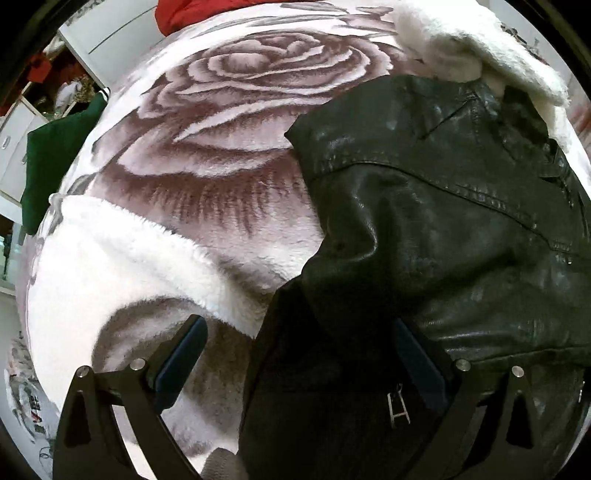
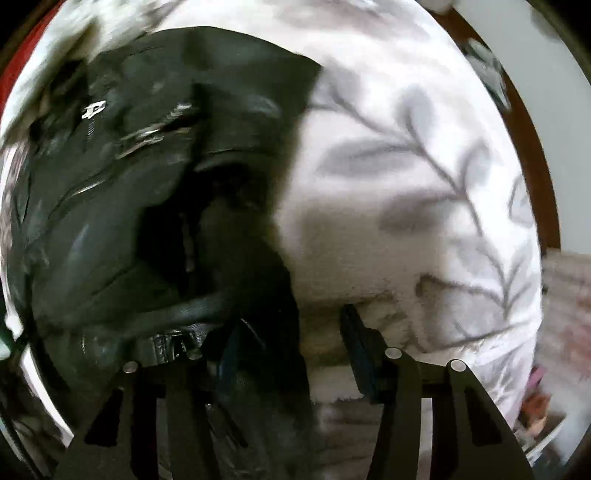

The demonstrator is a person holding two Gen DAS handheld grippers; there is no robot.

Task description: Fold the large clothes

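The black leather jacket (image 1: 443, 221) fills the right of the left view, spread on a plush rose-print blanket (image 1: 221, 147); left gripper (image 1: 295, 354) stands spread, its fold between the fingers, probably to pinch; right gripper (image 2: 291, 354) likewise spread astride its edge.

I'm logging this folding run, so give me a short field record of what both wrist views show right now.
garment: black leather jacket, crumpled, with white fleece lining
surface: plush blanket with rose print
left tool: open, jacket edge between its fingers
right tool: open, straddling the jacket's edge
other clothes: green garment and red garment at the blanket's far edge
image quality: right wrist view blurred
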